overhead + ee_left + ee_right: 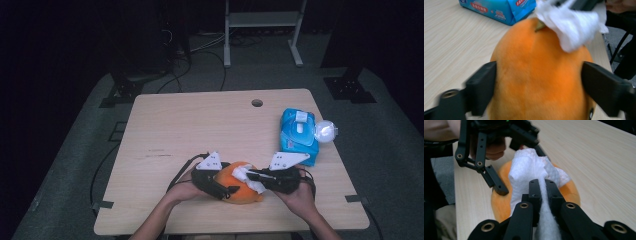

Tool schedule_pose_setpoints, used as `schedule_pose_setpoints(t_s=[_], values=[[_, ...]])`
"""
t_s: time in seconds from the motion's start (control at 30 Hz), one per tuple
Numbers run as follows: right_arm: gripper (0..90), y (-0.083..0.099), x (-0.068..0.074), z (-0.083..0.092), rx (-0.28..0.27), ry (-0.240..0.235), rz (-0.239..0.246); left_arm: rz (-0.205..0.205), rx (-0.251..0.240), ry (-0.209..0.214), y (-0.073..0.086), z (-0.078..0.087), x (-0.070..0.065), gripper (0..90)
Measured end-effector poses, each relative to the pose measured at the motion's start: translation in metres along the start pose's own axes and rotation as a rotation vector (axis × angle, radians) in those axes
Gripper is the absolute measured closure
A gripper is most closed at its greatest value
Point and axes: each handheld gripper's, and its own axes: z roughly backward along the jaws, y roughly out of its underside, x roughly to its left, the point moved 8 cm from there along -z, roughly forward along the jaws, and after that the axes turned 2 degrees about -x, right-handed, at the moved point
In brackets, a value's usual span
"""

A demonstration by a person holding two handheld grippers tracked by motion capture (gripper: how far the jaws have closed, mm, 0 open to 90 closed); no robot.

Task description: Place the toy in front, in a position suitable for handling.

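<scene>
Wiping the orange toy with a tissue

The left gripper (226, 189) clamps the orange toy (239, 188); the right gripper (251, 176), pinching the tissue (245, 175), should rub gently toward nine o'clock.

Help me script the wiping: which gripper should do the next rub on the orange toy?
Right. The right gripper is shut on the white wipe lying on the orange toy, while the left gripper clamps the toy's sides.
</scene>
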Motion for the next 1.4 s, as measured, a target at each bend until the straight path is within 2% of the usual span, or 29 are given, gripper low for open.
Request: schedule_pose_setpoints(t_s=[0.03,0.07,0.1,0.17,0.27,0.3,0.33,0.4,0.43,0.47,0.5,0.53,0.57,0.6,0.63,0.67,0.73,0.77,0.8,0.83,0.9,0.93,0.97,1.0,1.03,1.13,1.17,1.33,1.4], values=[[83.9,-0.003,-0.003,0.003,-0.022,0.006,-0.029,-0.006,0.008,-0.013,-0.002,0.002,0.001,32.0],[83.9,-0.003,-0.003,0.003,-0.022,0.006,-0.029,-0.014,0.005,-0.022,-0.004,0.003,0.001,32.0],[83.8,-0.007,-0.005,0.007,-0.04,0.039,-0.026,-0.043,-0.028,-0.03,-0.01,0.003,-0.002,35.6],[83.9,-0.011,-0.005,0.01,-0.052,0.053,-0.019,-0.067,-0.046,-0.041,-0.013,0.002,-0.005,36.7],[83.8,-0.02,-0.009,0.017,-0.092,0.105,-0.01,-0.16,-0.096,-0.134,-0.027,-0.002,-0.012,38.3],[83.6,-0.022,-0.013,0.02,-0.108,0.133,-0.019,-0.184,-0.122,-0.196,-0.032,-0.005,-0.011,38.1],[83.6,-0.022,-0.013,0.02,-0.108,0.133,-0.019,-0.184,-0.122,-0.196,-0.032,-0.005,-0.011,37.9],[83.5,-0.02,-0.02,0.02,-0.104,0.156,-0.043,-0.217,-0.099,-0.224,-0.029,-0.01,-0.009,37.3],[83.5,-0.011,-0.028,0.017,-0.06,0.179,-0.059,-0.19,-0.103,-0.213,-0.024,-0.012,-0.007,36.0],[83.5,-0.011,-0.028,0.017,-0.06,0.179,-0.059,-0.19,-0.103,-0.213,-0.024,-0.012,-0.007,34.9],[83.5,-0.001,-0.035,0.014,-0.044,0.166,-0.095,-0.173,-0.095,-0.205,-0.022,-0.011,-0.007,32.0],[83.5,-0.001,-0.035,0.014,-0.044,0.166,-0.095,-0.163,-0.084,-0.183,-0.021,-0.01,-0.007,32.0],[83.5,0.002,-0.036,0.015,-0.052,0.141,-0.114,-0.111,-0.08,-0.104,-0.019,-0.008,-0.011,24.6],[83.5,0.002,-0.036,0.015,-0.052,0.141,-0.114,-0.111,-0.08,-0.104,-0.019,-0.008,-0.011,20.5],[83.5,0.003,-0.033,0.015,-0.039,0.135,-0.101,-0.089,-0.067,-0.041,-0.016,-0.005,-0.014,16.7],[83.5,0.003,-0.033,0.015,-0.039,0.135,-0.101,-0.089,-0.067,-0.041,-0.016,-0.005,-0.014,15.9],[83.6,0.004,-0.026,0.012,-0.03,0.098,-0.087,-0.082,-0.069,-0.042,-0.017,-0.001,-0.012,12.8],[83.6,0.004,-0.024,0.012,-0.028,0.09,-0.077,-0.057,-0.07,-0.064,-0.017,0.002,-0.006,11.5],[83.6,0.004,-0.024,0.012,-0.028,0.09,-0.077,-0.057,-0.07,-0.064,-0.017,0.002,-0.006,9.3],[83.6,0.002,-0.019,0.011,-0.03,0.069,-0.056,-0.021,-0.05,-0.065,-0.012,0.0,-0.001,8.4],[83.6,0.001,-0.014,0.009,-0.025,0.067,-0.04,-0.017,-0.033,-0.057,-0.008,-0.002,0.0,8.0],[83.6,0.001,-0.014,0.009,-0.025,0.067,-0.04,-0.02,-0.024,-0.056,-0.006,-0.005,-0.001,8.0],[83.6,-0.002,-0.011,0.007,-0.031,0.069,-0.03,-0.048,-0.01,-0.072,-0.003,-0.009,-0.003,12.6],[83.6,-0.002,-0.011,0.007,-0.031,0.069,-0.03,-0.048,-0.01,-0.072,-0.003,-0.009,-0.003,16.0],[83.7,-0.007,-0.004,0.004,-0.037,0.074,-0.009,-0.065,-0.003,-0.09,-0.004,-0.008,-0.004,19.4],[83.6,-0.011,0.002,0.001,-0.038,0.061,0.01,-0.063,-0.009,-0.092,-0.004,-0.008,-0.003,22.0],[83.6,-0.012,0.003,0.0,-0.032,0.07,0.034,-0.057,-0.014,-0.09,-0.003,-0.008,-0.002,22.4],[83.7,-0.006,-0.012,0.007,-0.03,0.105,0.002,-0.018,-0.025,-0.091,-0.002,-0.006,0.001,22.3],[83.7,-0.001,-0.02,0.012,-0.041,0.103,-0.052,-0.007,-0.03,-0.092,-0.002,-0.006,0.002,22.0]])
